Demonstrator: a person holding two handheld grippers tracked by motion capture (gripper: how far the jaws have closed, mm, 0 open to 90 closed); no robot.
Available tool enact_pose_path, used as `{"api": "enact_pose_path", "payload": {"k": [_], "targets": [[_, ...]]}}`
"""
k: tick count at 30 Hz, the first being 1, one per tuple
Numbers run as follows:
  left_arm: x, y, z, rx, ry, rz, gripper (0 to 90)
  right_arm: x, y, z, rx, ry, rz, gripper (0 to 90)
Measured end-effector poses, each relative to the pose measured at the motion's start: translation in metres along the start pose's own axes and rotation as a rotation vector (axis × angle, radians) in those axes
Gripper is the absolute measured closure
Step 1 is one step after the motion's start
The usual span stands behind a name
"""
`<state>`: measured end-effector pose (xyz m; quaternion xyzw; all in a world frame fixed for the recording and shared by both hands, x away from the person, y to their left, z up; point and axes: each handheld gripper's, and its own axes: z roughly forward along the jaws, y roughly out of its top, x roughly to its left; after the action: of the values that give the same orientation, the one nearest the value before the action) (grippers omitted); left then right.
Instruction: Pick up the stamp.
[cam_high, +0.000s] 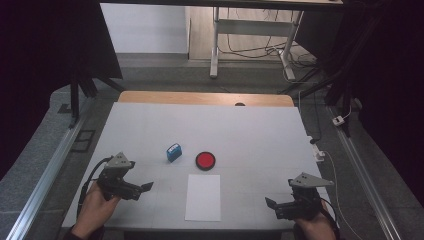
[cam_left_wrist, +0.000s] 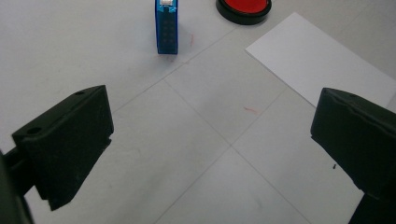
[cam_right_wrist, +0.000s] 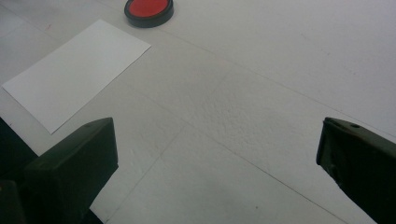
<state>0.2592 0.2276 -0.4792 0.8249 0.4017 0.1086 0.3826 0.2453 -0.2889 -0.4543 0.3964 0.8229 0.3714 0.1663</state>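
A small blue box (cam_high: 173, 152) stands near the middle of the white table (cam_high: 150, 130), with a red round pad in a black rim (cam_high: 205, 160) just to its right. A white sheet of paper (cam_high: 203, 197) lies in front of them. My left gripper (cam_high: 143, 189) is held at the front left, pointing right toward the paper, and is open. My right gripper (cam_high: 271, 204) sits at the front right, pointing left, also open. The left gripper view has the blue box (cam_left_wrist: 166, 28), the red pad (cam_left_wrist: 243, 7) and the paper (cam_left_wrist: 322, 70) beyond the wide-apart jaws of the gripper (cam_left_wrist: 212, 140). The right gripper view has the red pad (cam_right_wrist: 148, 11) and the paper (cam_right_wrist: 74, 72) ahead of its gripper (cam_right_wrist: 217, 158).
A wooden strip (cam_high: 205, 98) runs along the table's far edge. A white power strip (cam_high: 320, 152) and a cable hang at the right edge. Metal rails (cam_high: 47, 175) flank the table. A desk frame (cam_high: 250, 45) and floor cables lie beyond.
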Motion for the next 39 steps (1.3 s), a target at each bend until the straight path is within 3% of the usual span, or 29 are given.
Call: {"api": "enact_pose_path", "payload": {"k": [20,30,39], "targets": [[0.007,0.026,0.026,0.002,0.007,0.033,0.0,0.0,0.0,0.0,-0.001,0.002,0.003,0.0],[0.011,0.04,0.04,-0.004,-0.02,0.027,0.0,0.0,0.0,0.0,0.001,0.003,0.005,0.0],[0.015,0.054,0.055,0.01,-0.036,0.048,0.1,0.0,0.0,0.0,0.004,0.004,0.006,0.0]]}}
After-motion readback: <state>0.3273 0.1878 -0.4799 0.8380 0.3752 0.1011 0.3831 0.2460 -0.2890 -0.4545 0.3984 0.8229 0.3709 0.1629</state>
